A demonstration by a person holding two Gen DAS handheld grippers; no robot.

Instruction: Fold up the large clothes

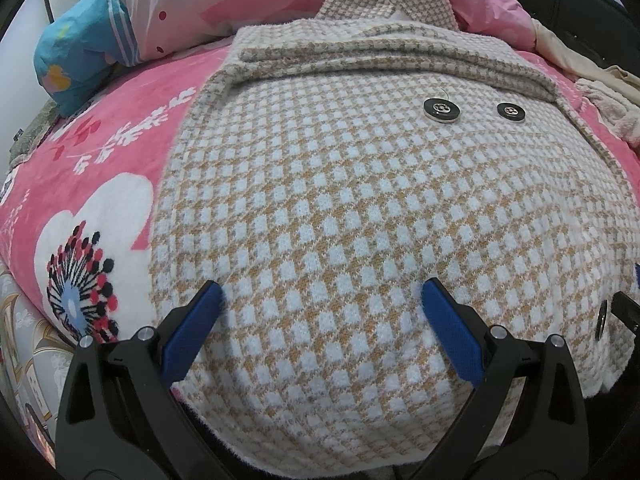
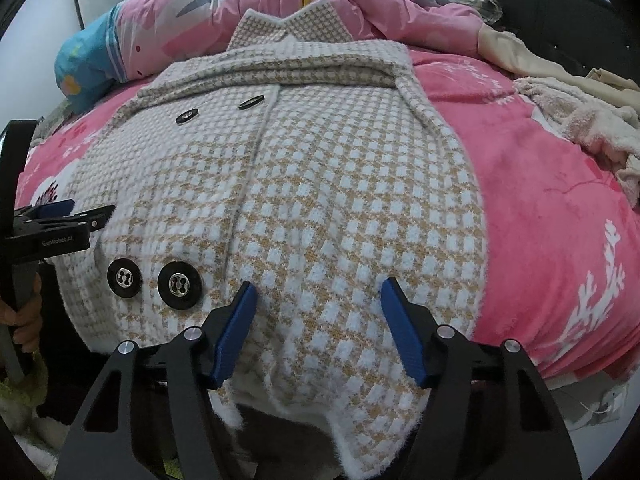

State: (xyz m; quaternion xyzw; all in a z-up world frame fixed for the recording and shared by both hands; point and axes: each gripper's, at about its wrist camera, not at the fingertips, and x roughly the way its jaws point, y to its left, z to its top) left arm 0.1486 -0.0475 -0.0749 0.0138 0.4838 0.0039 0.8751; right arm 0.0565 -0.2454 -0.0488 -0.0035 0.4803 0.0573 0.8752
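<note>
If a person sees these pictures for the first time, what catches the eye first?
A checked beige and white coat fills the middle, spread on a pink flowered blanket. Its black buttons sit near the bottom hem. The left claw and right claw stand open over the hem; pink bedding is piled behind the collar.

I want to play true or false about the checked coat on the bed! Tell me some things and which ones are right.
1. The checked coat lies on a pink blanket. True.
2. The coat's buttons are red. False: they are black with silver middles.
3. The right gripper has blue pads. True.
4. The left gripper has its jaws shut tight. False: they stand wide apart over the coat.
5. The bed has green covers piled behind the coat. False: they are pink.
</note>
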